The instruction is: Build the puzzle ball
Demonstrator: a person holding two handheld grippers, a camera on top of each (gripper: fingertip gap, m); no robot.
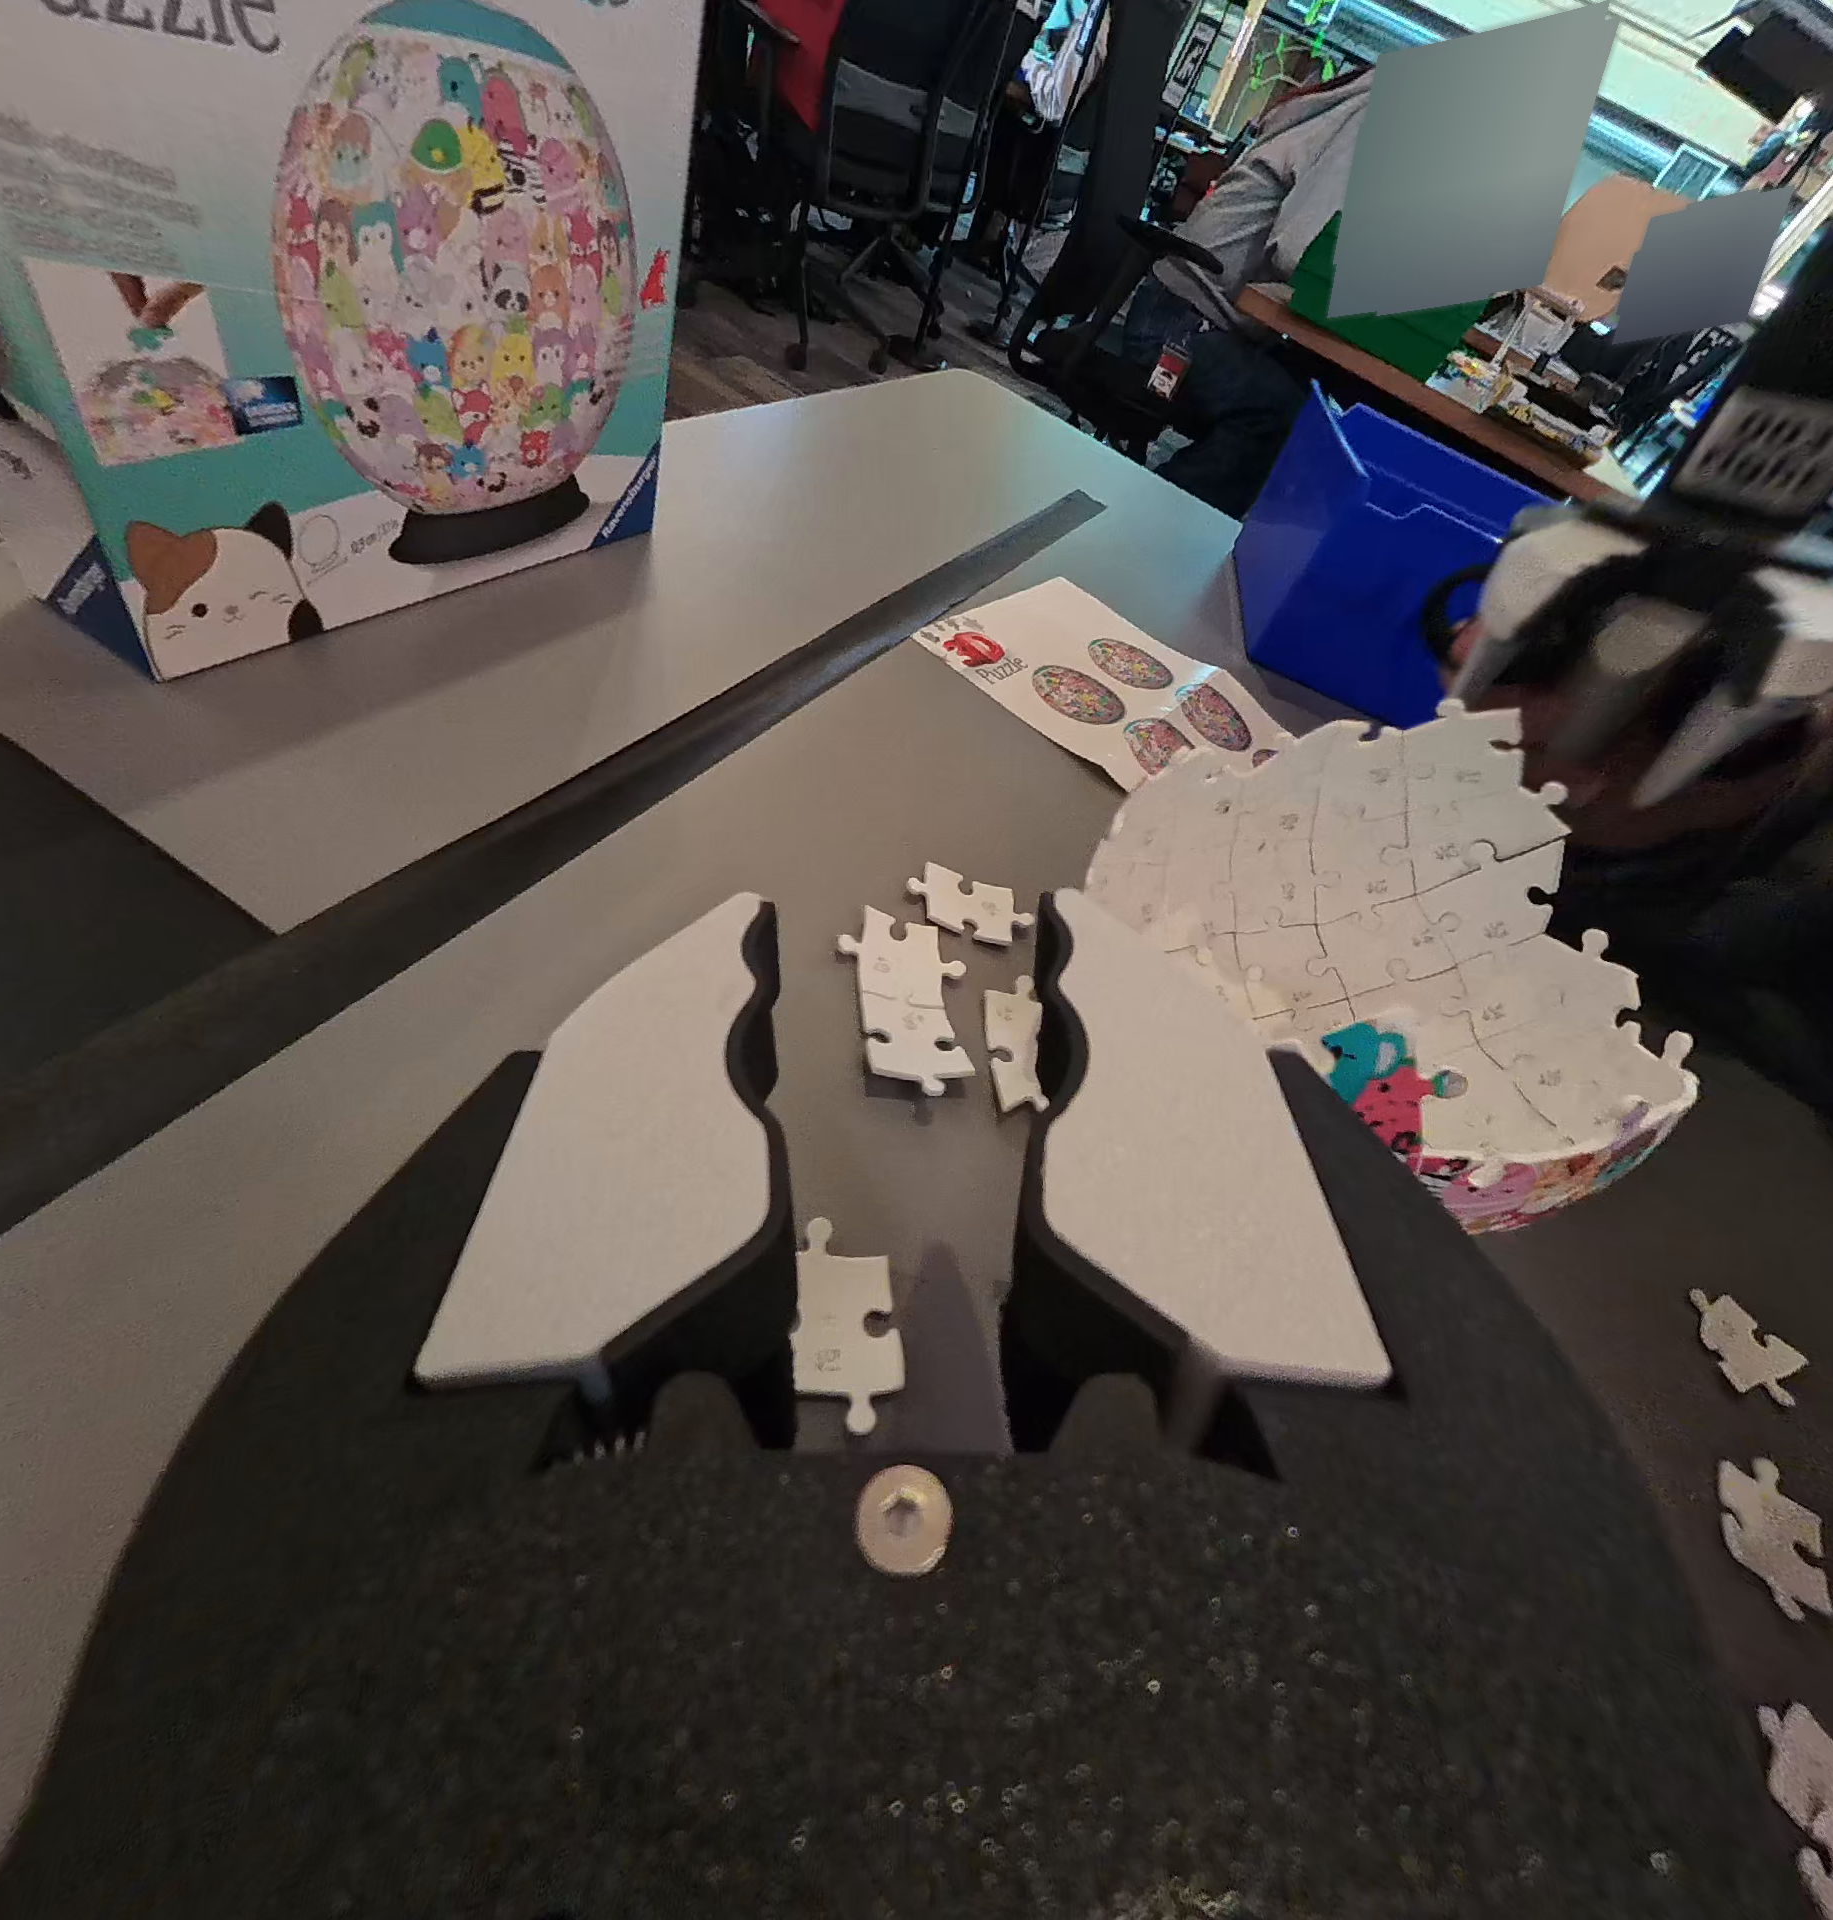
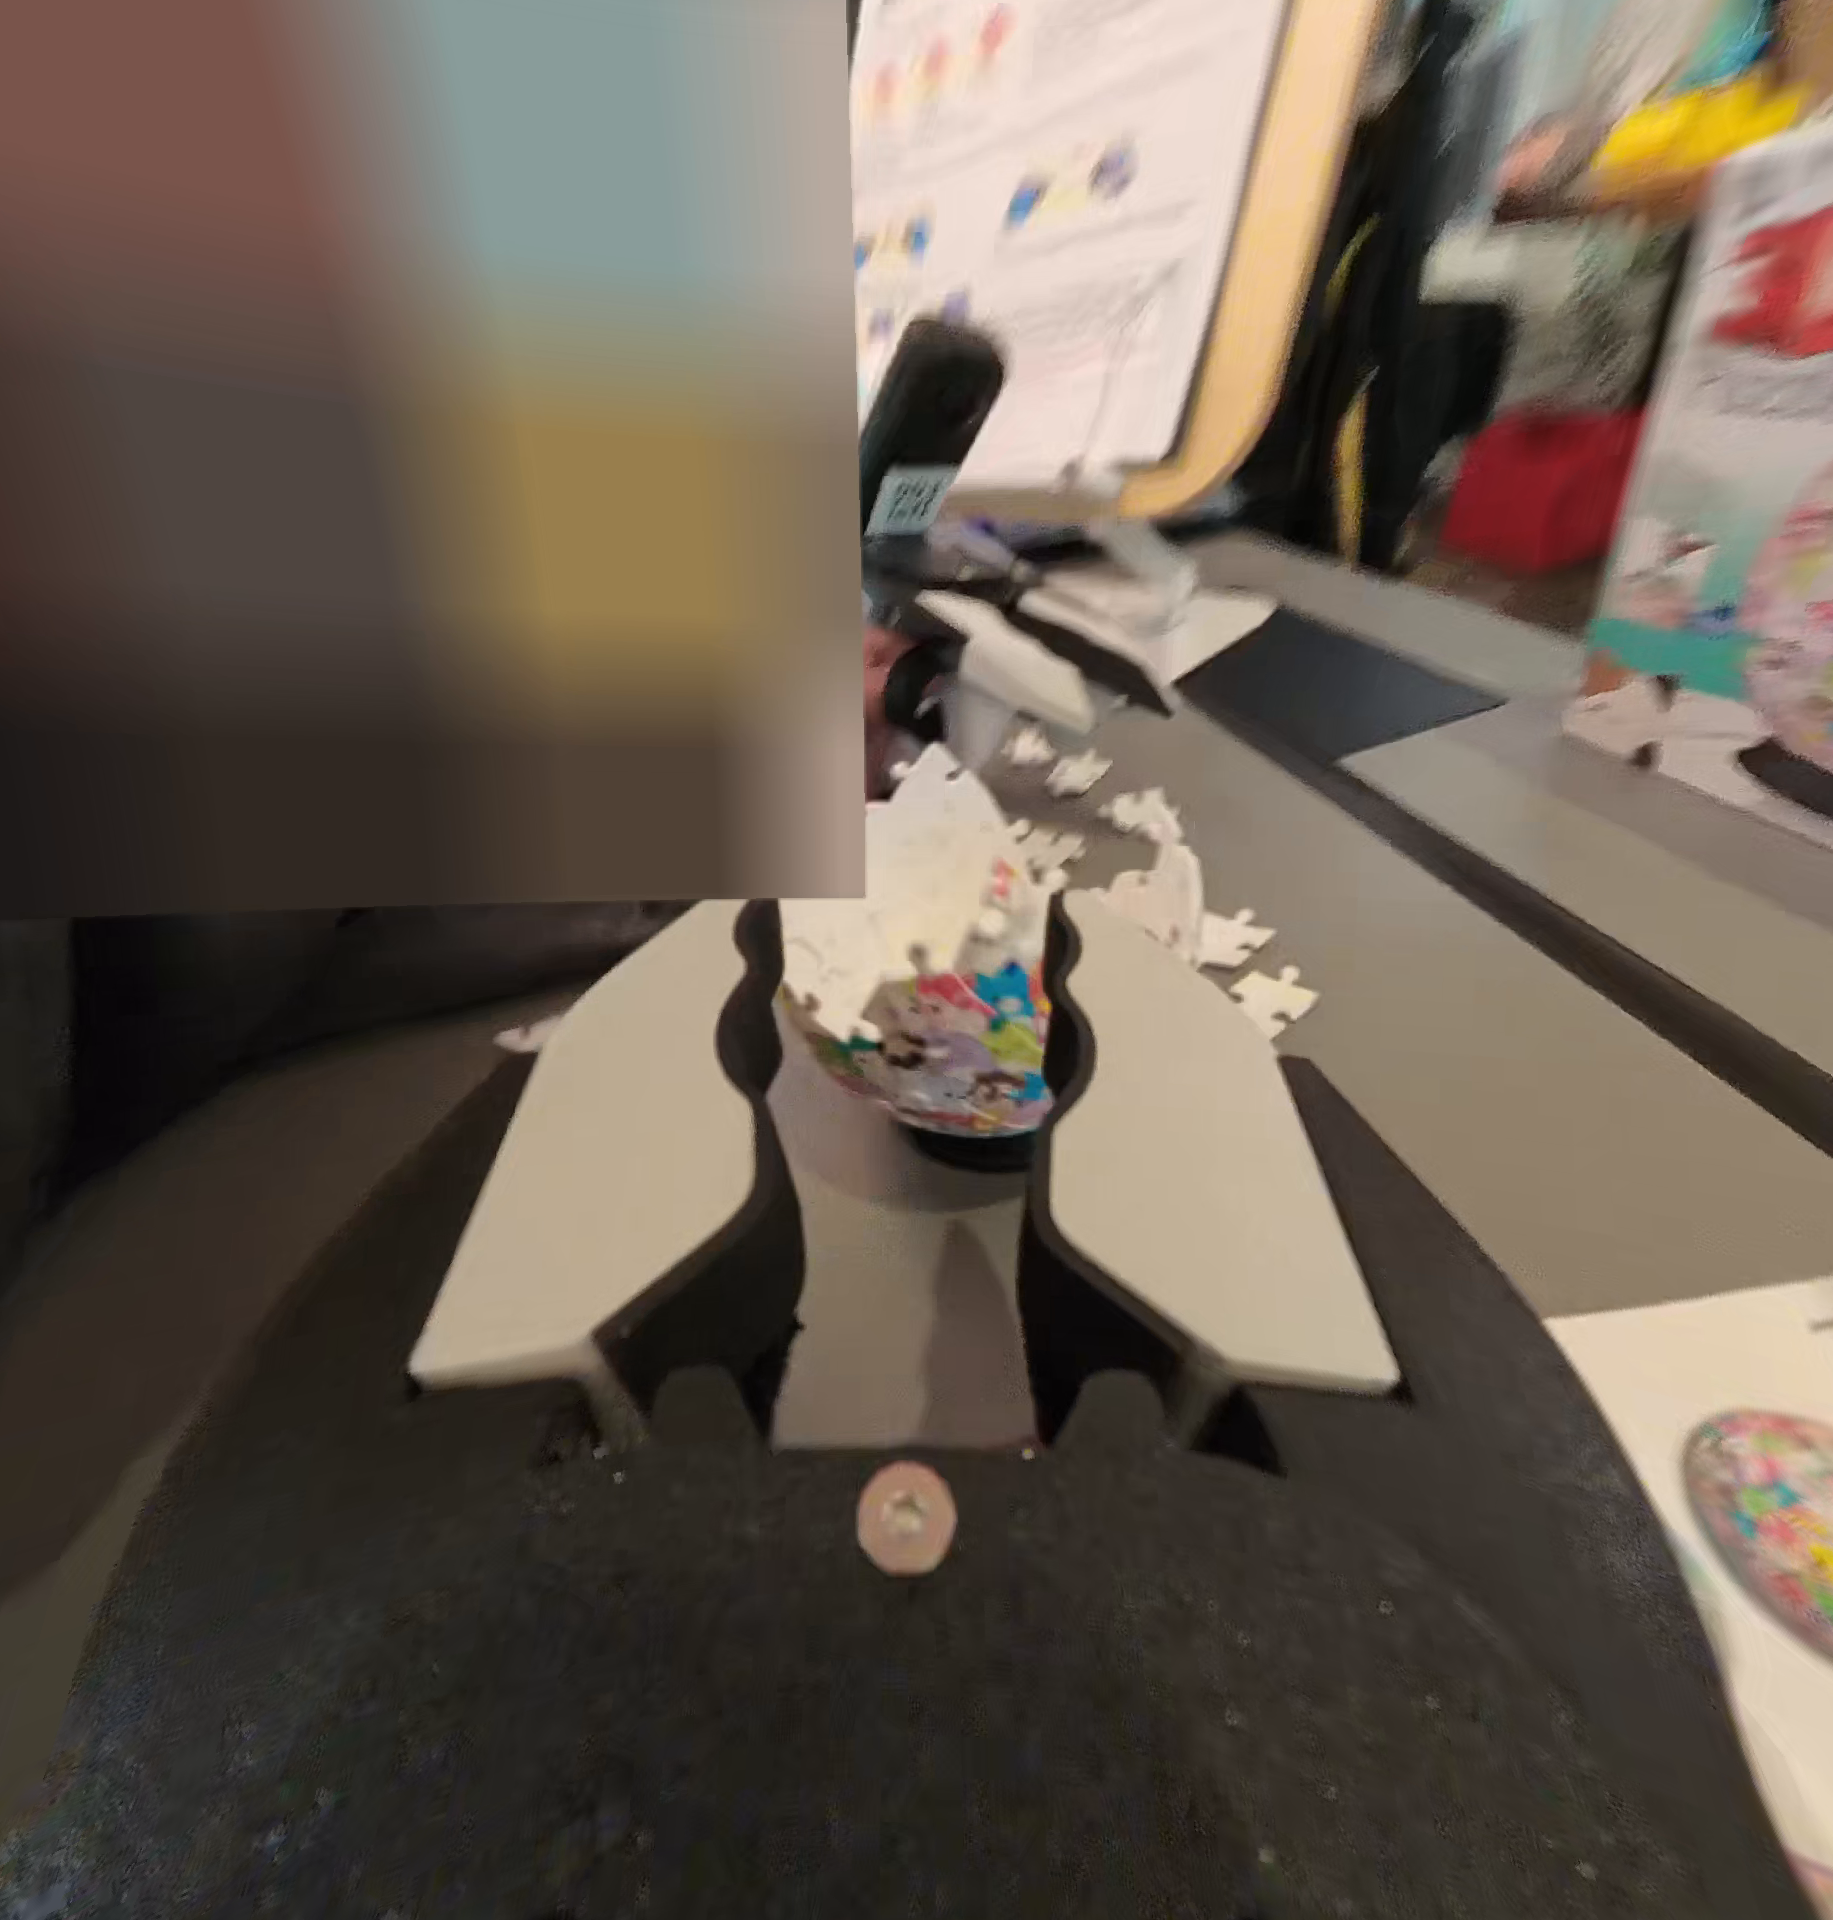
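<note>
The partly built puzzle ball (image 1: 1411,987) is an open shell, white inside and coloured outside, at the right of the dark table. In the right wrist view the ball (image 2: 922,1029) stands on a black stand (image 2: 959,1143). My left gripper (image 1: 901,935) is open and empty, low over several loose white pieces (image 1: 907,997); one more piece (image 1: 850,1320) lies under its base. My right gripper (image 2: 907,930) is open and empty, with the ball just beyond its fingertips. It also shows in the left wrist view (image 1: 1561,743), at the ball's upper far rim.
The puzzle box (image 1: 372,312) stands at the back left on a lighter table. A folded leaflet (image 1: 1088,686) and a blue bin (image 1: 1348,582) lie behind the ball. More loose pieces (image 1: 1774,1538) lie along the right edge. People sit at desks behind.
</note>
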